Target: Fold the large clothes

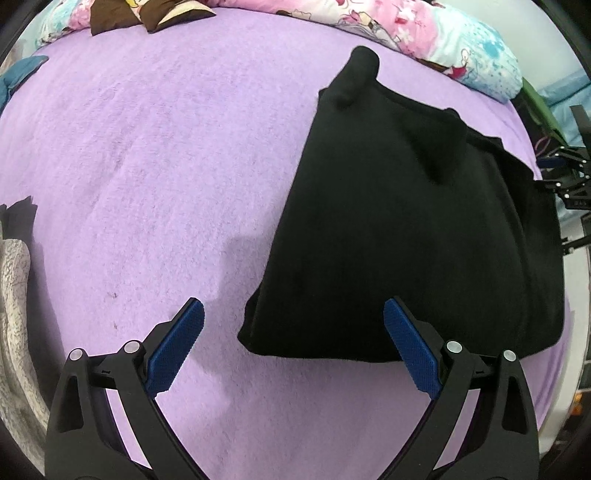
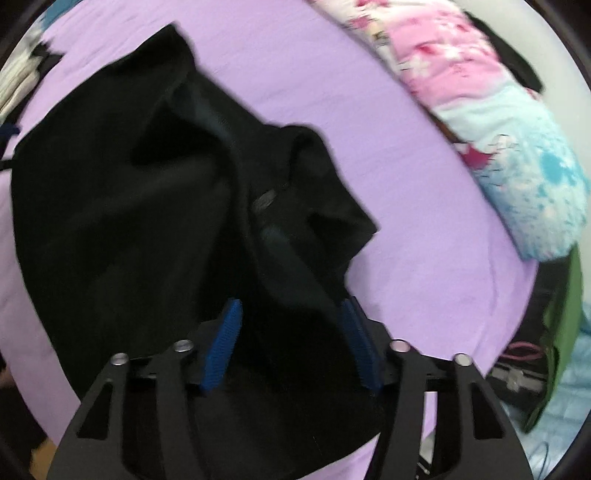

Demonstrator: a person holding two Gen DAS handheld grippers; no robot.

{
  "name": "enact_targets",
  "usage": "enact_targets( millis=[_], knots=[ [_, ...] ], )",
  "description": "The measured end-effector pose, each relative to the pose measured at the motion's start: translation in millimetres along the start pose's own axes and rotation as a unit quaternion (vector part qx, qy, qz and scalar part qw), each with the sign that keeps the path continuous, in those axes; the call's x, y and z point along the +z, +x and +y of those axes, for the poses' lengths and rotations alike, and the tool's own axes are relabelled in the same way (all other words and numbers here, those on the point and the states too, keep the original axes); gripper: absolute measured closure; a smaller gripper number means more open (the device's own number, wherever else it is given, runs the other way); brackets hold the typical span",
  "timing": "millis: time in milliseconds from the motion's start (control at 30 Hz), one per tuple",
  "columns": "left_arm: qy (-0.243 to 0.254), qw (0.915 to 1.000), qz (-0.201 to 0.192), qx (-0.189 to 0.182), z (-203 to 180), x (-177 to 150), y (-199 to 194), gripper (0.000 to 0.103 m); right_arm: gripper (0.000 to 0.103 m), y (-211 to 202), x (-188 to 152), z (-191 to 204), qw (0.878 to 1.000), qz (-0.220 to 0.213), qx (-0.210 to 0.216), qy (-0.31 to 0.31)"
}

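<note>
A black garment (image 1: 406, 229) lies partly folded on the purple bed cover (image 1: 147, 166), with a rolled sleeve end sticking up at its far edge. My left gripper (image 1: 291, 314) is open and empty, hovering at the garment's near left corner. In the right wrist view the same garment (image 2: 129, 192) lies rumpled, with a loose flap and a small label showing. My right gripper (image 2: 290, 314) is open, its blue pads on either side of a fold of the black cloth, not closed on it. The right gripper also shows at the far right edge of the left wrist view (image 1: 565, 173).
A pink and blue patterned quilt (image 1: 424, 33) lies along the far edge of the bed, also in the right wrist view (image 2: 498, 122). A brown patterned cloth (image 1: 140, 14) sits at the far left. Grey cloth (image 1: 14, 295) lies at the left edge. Clutter lies beyond the bed's right edge (image 2: 535, 350).
</note>
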State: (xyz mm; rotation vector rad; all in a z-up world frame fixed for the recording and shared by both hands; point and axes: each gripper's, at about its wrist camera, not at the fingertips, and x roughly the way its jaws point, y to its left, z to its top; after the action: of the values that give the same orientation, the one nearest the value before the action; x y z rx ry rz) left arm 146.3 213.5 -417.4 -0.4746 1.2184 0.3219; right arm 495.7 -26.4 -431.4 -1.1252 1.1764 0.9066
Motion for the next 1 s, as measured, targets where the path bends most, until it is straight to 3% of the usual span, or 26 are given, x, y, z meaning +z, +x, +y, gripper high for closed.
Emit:
enact_targets(
  millis=[133, 367, 600, 667, 833, 1000],
  knots=[
    [-0.007, 0.9991, -0.007, -0.041, -2, -2, -3, 0.009, 0.057, 28, -8, -5, 0.999, 0.029, 0.003, -0.017],
    [0.001, 0.9995, 0.001, -0.030, -9, 0, 3, 0.009, 0.057, 57, -21, -11, 0.996, 0.082, -0.022, -0.007],
    [0.004, 0.9995, 0.008, -0.030, -13, -1, 10, 0.009, 0.057, 62, -27, -22, 0.995, 0.094, -0.030, 0.009],
    [0.005, 0.9996, 0.008, -0.027, -15, 0, 11, 0.009, 0.062, 66, -27, -20, 0.994, 0.101, -0.030, 0.006],
    [0.004, 0.9996, 0.009, -0.027, -15, 0, 12, 0.009, 0.090, 63, -25, -14, 0.994, 0.107, -0.033, -0.002],
    [0.005, 0.9996, 0.009, -0.026, -15, -2, 11, 0.009, 0.100, 39, -28, -20, 0.996, 0.078, -0.034, 0.003]
  ],
)
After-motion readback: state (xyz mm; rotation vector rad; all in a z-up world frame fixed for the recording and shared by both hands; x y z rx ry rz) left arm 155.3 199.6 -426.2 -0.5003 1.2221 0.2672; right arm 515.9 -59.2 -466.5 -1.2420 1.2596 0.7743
